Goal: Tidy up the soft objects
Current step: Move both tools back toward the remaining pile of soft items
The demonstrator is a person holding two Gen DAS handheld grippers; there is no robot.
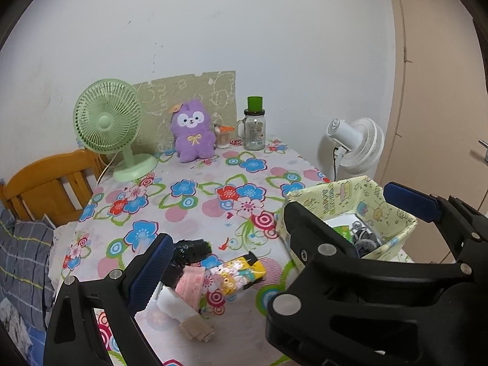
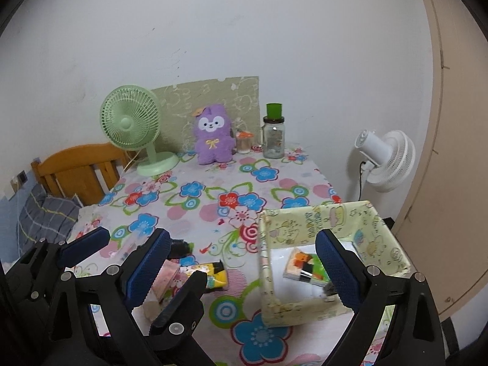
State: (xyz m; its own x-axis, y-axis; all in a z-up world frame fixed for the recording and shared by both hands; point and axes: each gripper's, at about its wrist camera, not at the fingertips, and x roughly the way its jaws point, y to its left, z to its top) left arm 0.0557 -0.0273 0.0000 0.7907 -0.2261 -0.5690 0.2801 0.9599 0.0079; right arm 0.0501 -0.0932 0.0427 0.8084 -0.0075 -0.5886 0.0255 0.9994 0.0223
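Floral tablecloth (image 1: 195,210), left gripper (image 1: 276,228) wide open and empty above a pile of small soft items (image 1: 213,271) near the front edge, right gripper (image 2: 244,268) wide open, empty, over a yellow box (image 2: 387,238) holding a packet (image 2: 305,265), purple plush toy (image 1: 191,131) at the back beside a green fan (image 1: 108,122)

R gripper (image 2: 244,262) jaws wide open over floral tablecloth (image 2: 213,195); yellow paper box (image 2: 320,305) w/ small packet (image 2: 305,267) inside, purple plush (image 2: 212,135) at back by green fan (image 2: 131,125).
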